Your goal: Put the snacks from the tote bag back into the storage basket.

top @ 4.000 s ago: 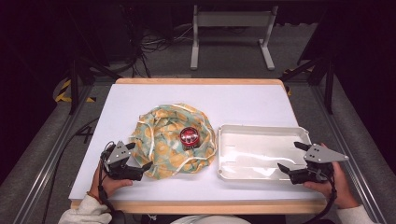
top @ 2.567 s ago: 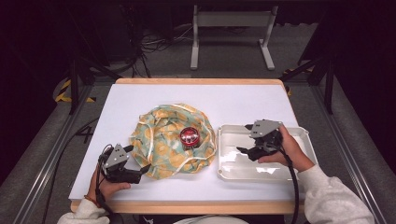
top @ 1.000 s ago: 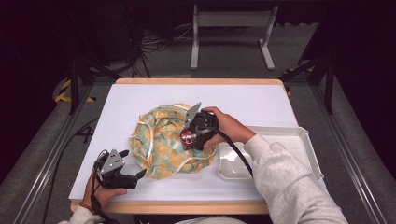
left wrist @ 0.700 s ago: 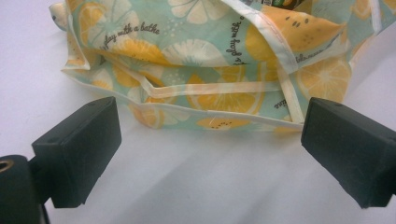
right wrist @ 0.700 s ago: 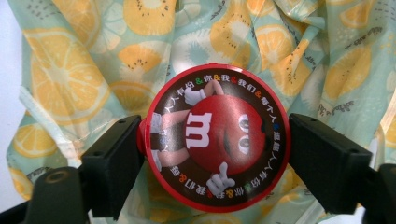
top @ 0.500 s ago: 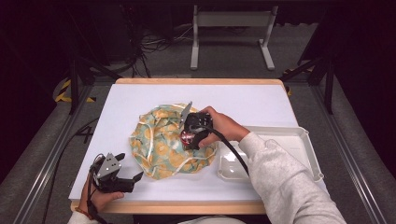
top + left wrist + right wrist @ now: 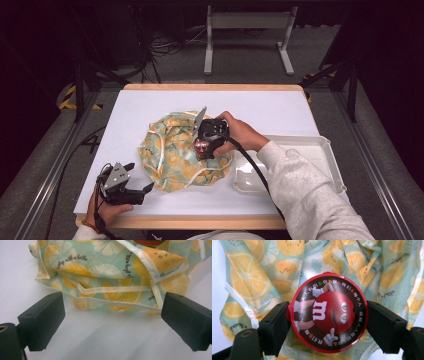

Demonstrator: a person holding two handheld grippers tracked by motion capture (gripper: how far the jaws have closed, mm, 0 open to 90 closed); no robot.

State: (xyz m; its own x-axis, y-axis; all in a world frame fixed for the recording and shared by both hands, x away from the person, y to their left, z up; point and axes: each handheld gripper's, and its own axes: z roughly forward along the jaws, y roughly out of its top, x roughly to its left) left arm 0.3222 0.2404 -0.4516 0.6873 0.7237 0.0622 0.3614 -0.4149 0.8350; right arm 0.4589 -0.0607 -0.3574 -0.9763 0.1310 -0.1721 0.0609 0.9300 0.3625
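Observation:
A crumpled cloth [image 7: 172,157] printed with orange slices on pale green lies in the middle of the white table [image 7: 150,102]. On it sits a round red M&M's tin [image 7: 200,146]. My right gripper [image 7: 203,148] reaches down over the tin. In the right gripper view its two jaws press on opposite sides of the tin [image 7: 328,321], so the right gripper [image 7: 328,323] is shut on it. My left gripper [image 7: 140,176] rests open near the table's front left corner. In the left gripper view its jaws frame the cloth's near hem [image 7: 112,298] without touching it.
A white rectangular tray [image 7: 300,142] stands to the right of the cloth, partly behind my right sleeve [image 7: 300,190]. The table's wooden front edge [image 7: 200,222] runs just below my left hand. Metal stands and cables sit on the floor beyond the table.
My right gripper came from the tray's right end across to the cloth and closed around the red tin. My left gripper slid slightly back toward the front edge.

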